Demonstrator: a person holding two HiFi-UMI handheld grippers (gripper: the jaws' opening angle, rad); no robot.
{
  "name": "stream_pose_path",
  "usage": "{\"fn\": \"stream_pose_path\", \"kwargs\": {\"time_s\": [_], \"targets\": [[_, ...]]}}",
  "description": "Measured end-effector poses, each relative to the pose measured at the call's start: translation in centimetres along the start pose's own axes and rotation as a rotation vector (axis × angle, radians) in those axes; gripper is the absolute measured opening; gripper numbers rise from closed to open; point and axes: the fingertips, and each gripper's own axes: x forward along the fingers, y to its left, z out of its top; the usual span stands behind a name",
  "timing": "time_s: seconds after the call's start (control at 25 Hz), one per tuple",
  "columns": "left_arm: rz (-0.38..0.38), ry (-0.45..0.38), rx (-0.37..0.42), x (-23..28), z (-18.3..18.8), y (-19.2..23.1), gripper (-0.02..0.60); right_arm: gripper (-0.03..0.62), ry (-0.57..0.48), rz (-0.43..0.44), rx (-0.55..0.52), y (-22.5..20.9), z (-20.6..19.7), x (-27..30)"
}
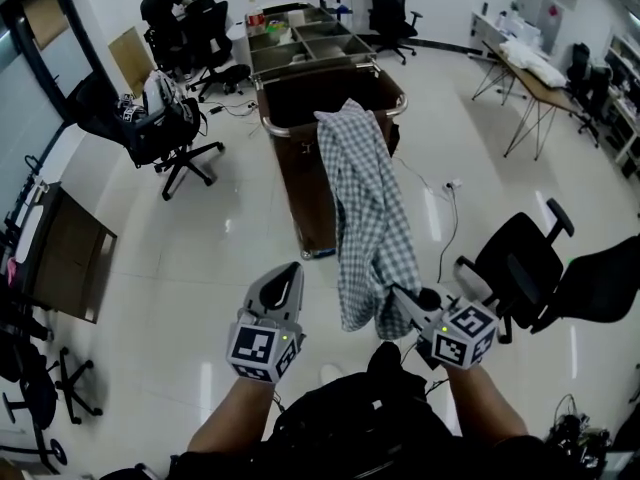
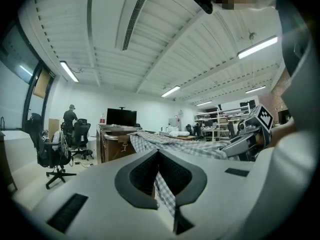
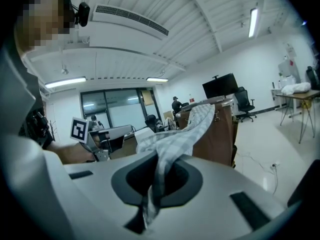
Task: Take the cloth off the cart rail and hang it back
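two grippers low in my head view: left gripper (image 1: 292, 270) jaws together, nothing pinched, just beside the checked cloth (image 1: 372, 218). cloth's top end lies over the cart rail (image 1: 272, 126), lower end clamped in right gripper (image 1: 400, 294).

You have no words, numbers or brand names to read anywhere in these views. The nearest thing to a sign is the black-and-white square marker (image 1: 255, 348) on the cube of your left hand-held gripper (image 1: 288, 276), low in the frame. A second marker (image 1: 468, 330) sits on your right hand-held gripper (image 1: 398, 296). Both carry patterns, not letters.
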Motion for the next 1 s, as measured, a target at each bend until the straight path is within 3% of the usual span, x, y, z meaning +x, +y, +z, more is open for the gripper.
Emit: {"fn": "stream_pose_path", "kwargs": {"time_s": [0.16, 0.56, 1.0], "targets": [[-0.026, -0.010, 0.005, 0.5, 0.3, -0.6, 0.000, 0.020, -0.009, -0.009, 0.012, 0.8, -0.2, -2.4], [-0.133, 0.002, 0.005, 3.3, -0.1, -4.9, 0.000, 0.020, -0.063, -0.124, 0.047, -1.5, 0.0, -7.2], [-0.154, 0.000, -0.013, 3.8, -0.3, -5.9, 0.000, 0.020, -0.031, -0.145, 0.049, -3.8, -0.8, -4.7]]}}
